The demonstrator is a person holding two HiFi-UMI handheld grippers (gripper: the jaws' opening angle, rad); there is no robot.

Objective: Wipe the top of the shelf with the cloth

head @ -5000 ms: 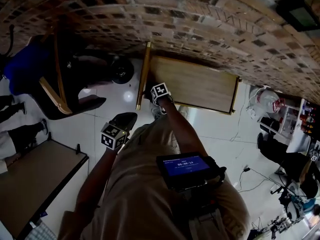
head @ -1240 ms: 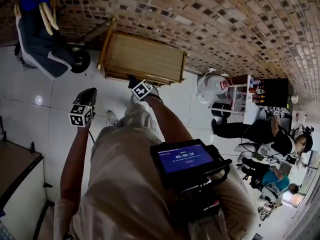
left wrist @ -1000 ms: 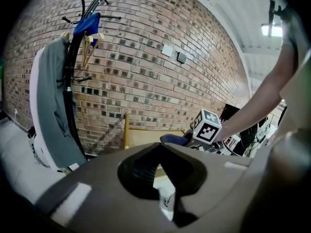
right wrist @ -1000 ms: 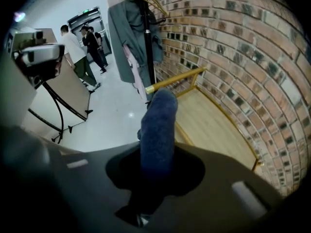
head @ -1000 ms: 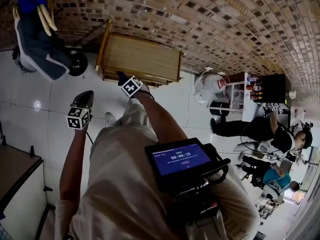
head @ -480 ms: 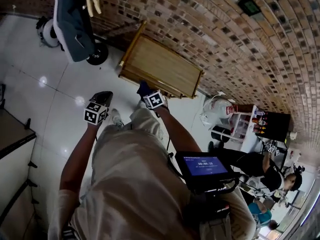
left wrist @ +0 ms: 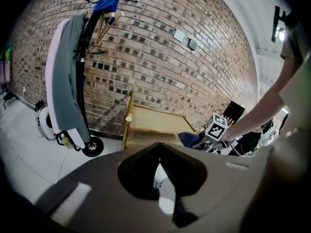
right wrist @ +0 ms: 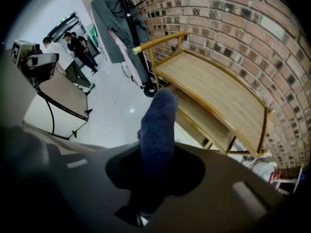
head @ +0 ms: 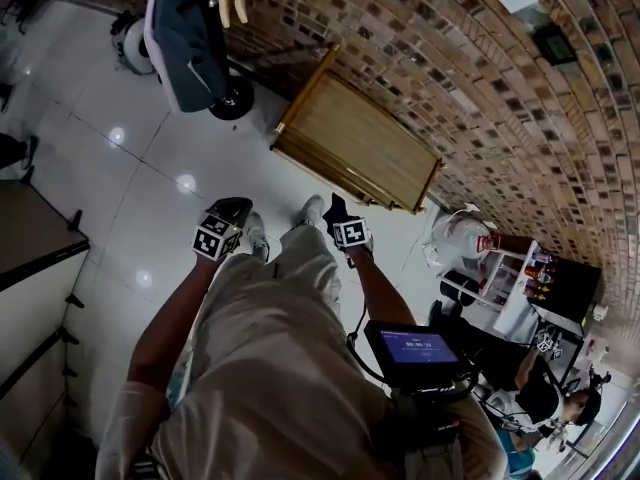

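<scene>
1. Two grippers are held out in front of the person, above the white floor [head: 120,168] and short of the shelf [head: 365,143].
2. Clamped in the right gripper [right wrist: 155,164] is the cloth [right wrist: 158,125]. It is dark blue and fuzzy, bunched into a thick roll, and it sticks out well past the jaws to a rounded end.
3. From above, the cloth hangs in the air just off the shelf's front edge, by the right-hand marker cube [head: 350,233]. It does not touch the top.
4. The left gripper [left wrist: 158,152] has its jaws pressed together with nothing between them. Only a thin slit shows below the tips, and through it a bit of floor and a shoe [left wrist: 158,182].
5. That gripper sits to the left of the right one, farther from the shelf, beside the person's leg.
6. The shelf is light wood with a flat top [right wrist: 218,86] and a lower board [right wrist: 199,115] under it. A round rail [right wrist: 158,41] runs across one end, and its back stands against the brick wall [right wrist: 252,28].
7. Beside the railed end stands a wheeled coat stand [left wrist: 90,72] with a grey garment [left wrist: 65,81] draped over it.
</scene>
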